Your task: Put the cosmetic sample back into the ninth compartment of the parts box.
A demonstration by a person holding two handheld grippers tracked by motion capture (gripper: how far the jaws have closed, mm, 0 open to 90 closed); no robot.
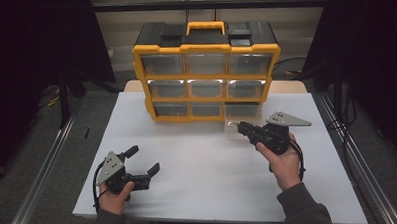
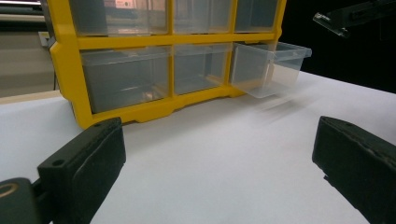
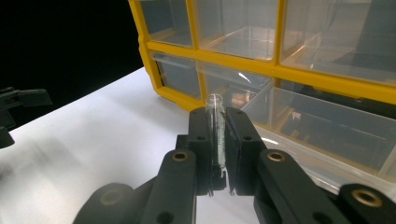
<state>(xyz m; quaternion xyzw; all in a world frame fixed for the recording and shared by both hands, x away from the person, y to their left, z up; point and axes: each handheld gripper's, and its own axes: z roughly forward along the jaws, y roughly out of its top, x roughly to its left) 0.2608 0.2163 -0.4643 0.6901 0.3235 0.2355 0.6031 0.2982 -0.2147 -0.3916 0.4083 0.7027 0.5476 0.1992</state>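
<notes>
Right gripper [image 3: 217, 135] is pinching a glass vial [image 3: 215, 126] beside the open bottom-right drawer [image 2: 271, 67] at 1 o'clock; the next move is probably lowering it in. Left gripper [image 1: 141, 160] is idling, jaws spread.

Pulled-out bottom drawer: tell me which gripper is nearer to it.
Right. The right gripper, shut on a small clear vial, sits just at the open drawer; the left gripper hovers open, far back near the table's front edge.

A lab-style recording bench. A white table [image 1: 199, 177] stands between dark curtains [image 1: 33, 46] and metal rails [image 1: 44, 166]. A yellow drawer organizer [image 1: 206, 72] sits at its far edge.
</notes>
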